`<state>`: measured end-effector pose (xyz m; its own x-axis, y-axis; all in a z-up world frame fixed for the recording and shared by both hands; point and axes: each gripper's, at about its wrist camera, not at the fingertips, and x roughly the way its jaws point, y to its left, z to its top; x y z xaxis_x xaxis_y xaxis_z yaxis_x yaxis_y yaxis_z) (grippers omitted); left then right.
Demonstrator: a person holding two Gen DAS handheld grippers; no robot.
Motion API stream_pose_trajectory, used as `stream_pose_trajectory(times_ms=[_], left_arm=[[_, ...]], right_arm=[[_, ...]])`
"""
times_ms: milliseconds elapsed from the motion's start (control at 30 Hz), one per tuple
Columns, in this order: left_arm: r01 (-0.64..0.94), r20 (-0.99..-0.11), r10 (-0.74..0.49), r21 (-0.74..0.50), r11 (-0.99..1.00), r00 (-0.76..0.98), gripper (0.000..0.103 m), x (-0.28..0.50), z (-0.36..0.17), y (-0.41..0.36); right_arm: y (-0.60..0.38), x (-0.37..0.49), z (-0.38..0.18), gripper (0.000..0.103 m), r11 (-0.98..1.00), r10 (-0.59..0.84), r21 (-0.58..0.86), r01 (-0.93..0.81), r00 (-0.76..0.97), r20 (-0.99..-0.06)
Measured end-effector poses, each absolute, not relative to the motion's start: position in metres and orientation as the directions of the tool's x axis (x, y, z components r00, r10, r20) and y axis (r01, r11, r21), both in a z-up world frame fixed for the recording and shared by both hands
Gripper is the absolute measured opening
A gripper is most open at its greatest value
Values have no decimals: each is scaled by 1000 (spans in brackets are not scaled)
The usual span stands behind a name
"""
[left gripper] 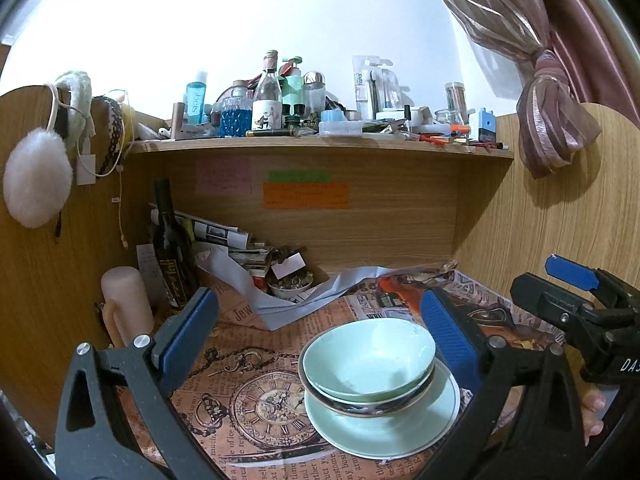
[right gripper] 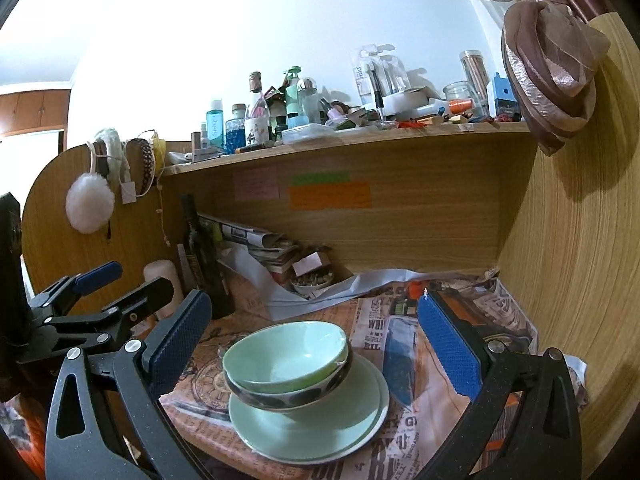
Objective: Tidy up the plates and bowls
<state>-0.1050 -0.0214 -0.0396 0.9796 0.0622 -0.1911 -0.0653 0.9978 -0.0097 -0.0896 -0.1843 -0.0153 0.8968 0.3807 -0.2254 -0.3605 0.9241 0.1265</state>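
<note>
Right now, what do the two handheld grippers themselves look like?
The left gripper and right gripper look alike: matte black, speckled frames with triangular cut-outs, silver round pivot screws, and two long fingers faced with blue, finely textured pads. White lettering starting "DA" marks the right gripper's body. No sleeves show.

The surface (left gripper: 224,456) is a wooden desk set in a walled nook and covered with vintage newsprint-patterned paper (left gripper: 256,396). Directly on the paper sit a pale green plate (left gripper: 384,432) near the front, a dark bottle (left gripper: 170,256), a cream candle (left gripper: 126,300), a pile of papers (left gripper: 236,244) and a small dish of trinkets (left gripper: 290,284) toward the back left. A crumpled sheet of pale paper (left gripper: 276,300) lies across the back.
</note>
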Motion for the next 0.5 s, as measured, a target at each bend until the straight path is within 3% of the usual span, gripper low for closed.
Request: stream_pose_trajectory(times_ms=[500], left_arm=[[-68, -190, 65, -9, 998, 980, 103, -105, -40, -23]], right_arm=[[-185, -88, -16, 103, 923, 384, 135, -361, 894, -231]])
